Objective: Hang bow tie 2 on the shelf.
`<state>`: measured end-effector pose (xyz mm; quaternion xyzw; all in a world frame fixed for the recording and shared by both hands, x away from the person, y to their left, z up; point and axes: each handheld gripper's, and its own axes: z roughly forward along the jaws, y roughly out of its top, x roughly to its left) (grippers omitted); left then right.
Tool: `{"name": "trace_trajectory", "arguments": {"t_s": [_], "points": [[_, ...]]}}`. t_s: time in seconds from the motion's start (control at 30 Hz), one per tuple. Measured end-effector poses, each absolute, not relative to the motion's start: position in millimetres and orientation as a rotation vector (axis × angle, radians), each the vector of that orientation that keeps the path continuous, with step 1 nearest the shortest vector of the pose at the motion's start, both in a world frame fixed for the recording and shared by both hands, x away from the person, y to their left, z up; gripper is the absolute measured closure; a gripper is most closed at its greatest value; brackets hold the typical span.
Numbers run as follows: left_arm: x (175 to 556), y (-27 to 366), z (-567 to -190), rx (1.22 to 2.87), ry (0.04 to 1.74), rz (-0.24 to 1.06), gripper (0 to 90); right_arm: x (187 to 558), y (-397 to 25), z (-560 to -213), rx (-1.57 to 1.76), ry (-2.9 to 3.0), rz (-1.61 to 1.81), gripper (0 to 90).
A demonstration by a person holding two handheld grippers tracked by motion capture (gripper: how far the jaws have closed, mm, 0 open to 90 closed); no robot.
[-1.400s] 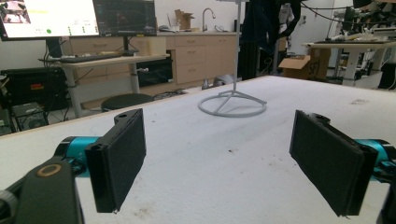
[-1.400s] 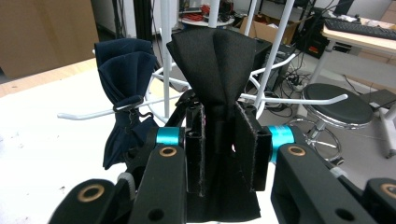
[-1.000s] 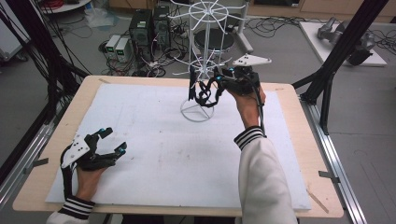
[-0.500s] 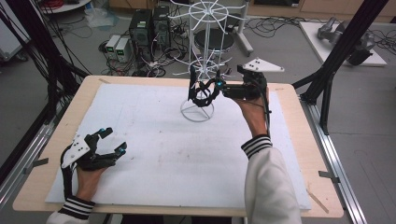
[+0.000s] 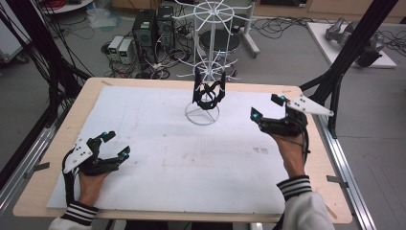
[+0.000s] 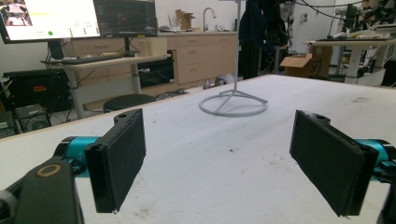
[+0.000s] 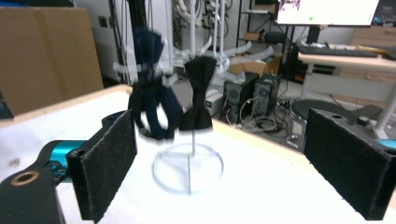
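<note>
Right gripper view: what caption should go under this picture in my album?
Open right gripper faces a white wire stand with dark bow ties hanging on it.

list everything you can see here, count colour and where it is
wire rack: one, white, upright at the far middle of the table, ring base on the white sheet
bow ties: dark, black and navy, hanging low on the rack; count hard to tell
white sheet: one, covers most of the table top
table: one, light wood edge
computer towers: two, black, on the floor beyond the table
small boxes: two, pale grey, on the floor left of the towers
cables: many, black and red, on the floor
left tool: one, black with teal, near left on the sheet, jaws open, holding nothing
right tool: one, black with teal, right of the rack, jaws open, holding nothing
sleeve cuffs: two, striped black and white, near edge
</note>
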<state>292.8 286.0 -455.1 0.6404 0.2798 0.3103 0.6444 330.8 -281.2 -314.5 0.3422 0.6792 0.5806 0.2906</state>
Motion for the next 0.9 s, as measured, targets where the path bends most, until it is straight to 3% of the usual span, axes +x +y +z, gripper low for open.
{"name": "trace_trajectory", "arguments": {"t_s": [0.43, 0.9], "points": [[292.0, 286.9, -455.5, 1.447, 0.637, 0.706, 18.4, 271.7, -310.9, -406.1, 0.966, 1.641, 1.637, 9.5], [291.4, 287.1, -455.6, 1.445, 0.632, 0.712, 18.3, 272.9, -291.6, -435.2, 1.000, 1.692, 1.569, 9.4]]}}
